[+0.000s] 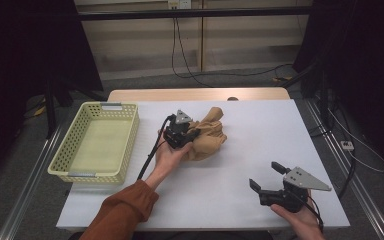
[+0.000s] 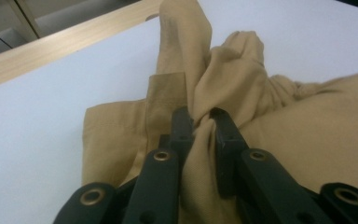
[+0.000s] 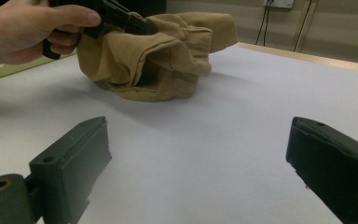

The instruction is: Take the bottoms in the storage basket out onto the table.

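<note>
tan cloth garment [image 1: 207,134] sits bunched in a heap near the middle of the white surface [image 1: 260,150], a bit toward the far edge. left gripper [image 1: 186,134] is right on it: in the left gripper view the jaws are pinched tight on a gathered fold of the fabric [image 2: 200,126], cloth bulging up btwn and around them. so it's gripping, not just touching.

key relation: the garment's bulk lies ahead of and to the right of the left jaws in the high view, w/ one end of the heap rising toward the far edge. long axis hard to call, too crumpled. yellow basket [image 1: 96,142] stands well apart to the left of the heap, on the left hand's side, so any carry that way looks like the left hand's job.

left hand [image 1: 169,155] comes in from the near side at a slant, forearm in a rust sleeve [image 1: 125,210], gripper angled forward and down into the heap's near-left side.

right gripper [image 1: 274,186] is well apart, near the front right corner, low over the surface, jaws spread wide w/ nothing btwn them. it points back toward the heap, which lies ahead and left of it in the right gripper view [image 3: 158,56].
</note>
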A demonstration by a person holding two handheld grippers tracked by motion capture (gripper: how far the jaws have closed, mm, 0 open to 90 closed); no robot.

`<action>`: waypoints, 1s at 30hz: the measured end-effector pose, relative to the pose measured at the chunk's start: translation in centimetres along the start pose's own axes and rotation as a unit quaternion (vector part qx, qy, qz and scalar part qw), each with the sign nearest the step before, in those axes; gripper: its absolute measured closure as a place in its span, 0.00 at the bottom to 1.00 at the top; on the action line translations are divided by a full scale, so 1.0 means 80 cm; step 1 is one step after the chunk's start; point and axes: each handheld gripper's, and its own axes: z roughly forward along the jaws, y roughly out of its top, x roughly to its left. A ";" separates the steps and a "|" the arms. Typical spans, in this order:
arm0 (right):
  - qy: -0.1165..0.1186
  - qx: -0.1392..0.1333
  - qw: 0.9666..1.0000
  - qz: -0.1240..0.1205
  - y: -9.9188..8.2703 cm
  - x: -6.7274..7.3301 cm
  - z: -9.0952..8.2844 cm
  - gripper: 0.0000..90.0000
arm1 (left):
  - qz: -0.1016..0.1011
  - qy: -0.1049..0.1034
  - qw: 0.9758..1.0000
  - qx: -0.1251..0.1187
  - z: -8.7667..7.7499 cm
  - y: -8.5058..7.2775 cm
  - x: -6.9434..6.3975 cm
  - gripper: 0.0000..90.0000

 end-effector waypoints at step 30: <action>-0.001 0.000 1.000 -0.001 0.000 0.000 0.000 0.07 | 0.041 0.010 0.997 0.071 0.039 -0.027 -0.005 0.75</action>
